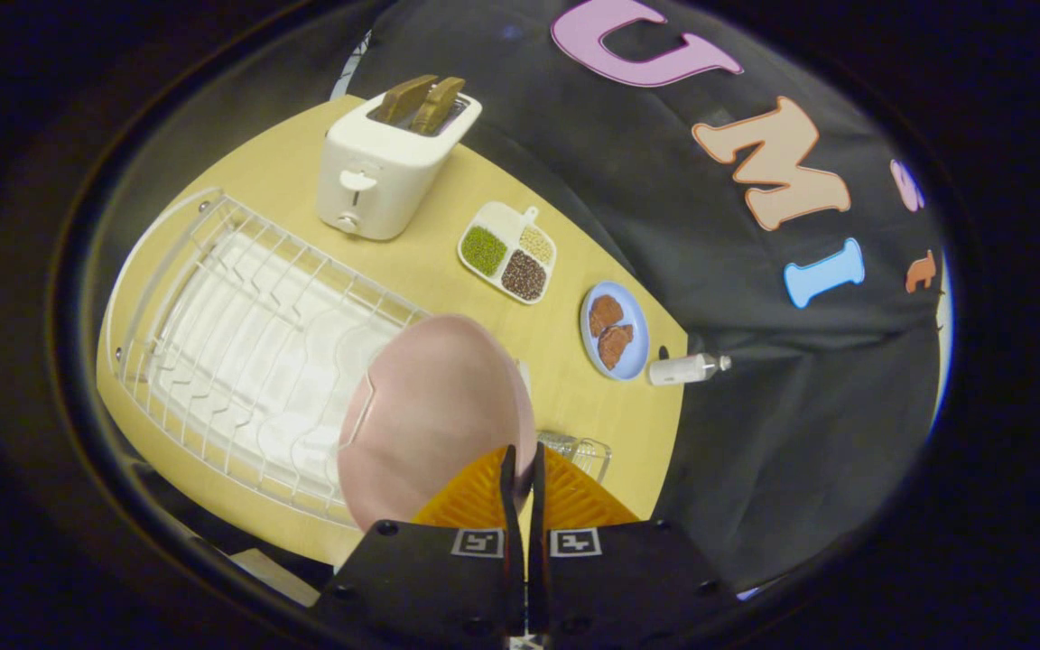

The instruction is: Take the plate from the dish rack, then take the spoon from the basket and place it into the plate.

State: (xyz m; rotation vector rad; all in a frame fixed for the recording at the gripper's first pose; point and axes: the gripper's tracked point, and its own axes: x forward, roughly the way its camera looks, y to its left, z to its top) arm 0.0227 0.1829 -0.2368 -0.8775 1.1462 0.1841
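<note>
Fingers (484, 492) of the gripper (522, 460) are seen nearly closed, pinched on the rim of the pink plate (434, 406), which is held up just ahead, above the dish rack (240, 343).

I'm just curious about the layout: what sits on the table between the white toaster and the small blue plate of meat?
In the gripper view, a white divided dish of green, pale and dark grains lies between the white toaster and blue plate.
</note>
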